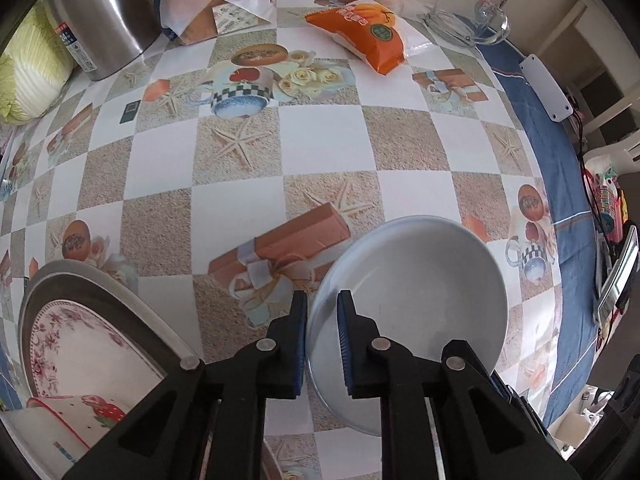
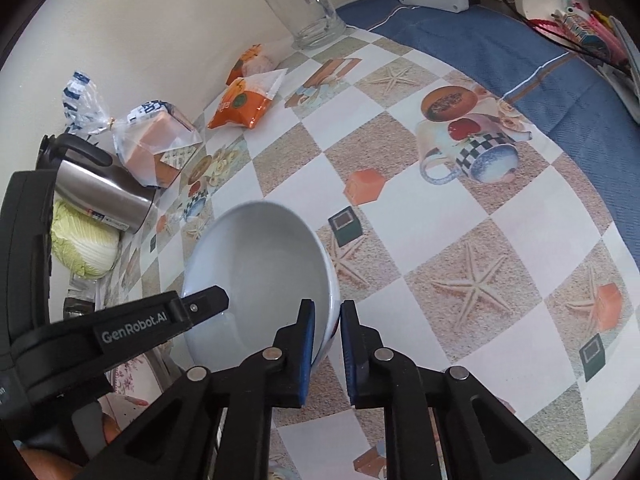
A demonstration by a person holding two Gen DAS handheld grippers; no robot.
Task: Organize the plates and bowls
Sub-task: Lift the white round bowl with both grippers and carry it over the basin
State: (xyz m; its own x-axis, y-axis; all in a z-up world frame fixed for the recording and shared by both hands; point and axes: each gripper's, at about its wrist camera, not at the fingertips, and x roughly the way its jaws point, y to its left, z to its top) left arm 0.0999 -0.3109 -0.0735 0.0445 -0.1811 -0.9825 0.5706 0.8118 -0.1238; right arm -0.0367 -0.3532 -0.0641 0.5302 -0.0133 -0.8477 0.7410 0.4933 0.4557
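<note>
A plain white bowl [image 1: 416, 280] sits tilted on the patterned tablecloth, with both grippers on it. My left gripper [image 1: 322, 320] is shut on the bowl's left rim, which runs between its blue pads. My right gripper [image 2: 327, 328] is shut on the right rim of the same bowl [image 2: 260, 264], one pad inside and one outside. In the right wrist view a black finger [image 2: 204, 302] of the left gripper reaches over the bowl's opposite edge. A floral plate [image 1: 80, 344] lies in a metal-rimmed dish [image 1: 100, 276] at the lower left, with a strawberry-patterned piece [image 1: 80, 412] in front of it.
Along the far wall stand a steel kettle [image 1: 104, 12], a cabbage [image 1: 28, 72], a bagged loaf [image 1: 208, 0], orange snack packets [image 1: 360, 36] and a glass mug [image 1: 472, 20]. A white box [image 1: 546, 88] lies on the blue cloth at the table's right edge.
</note>
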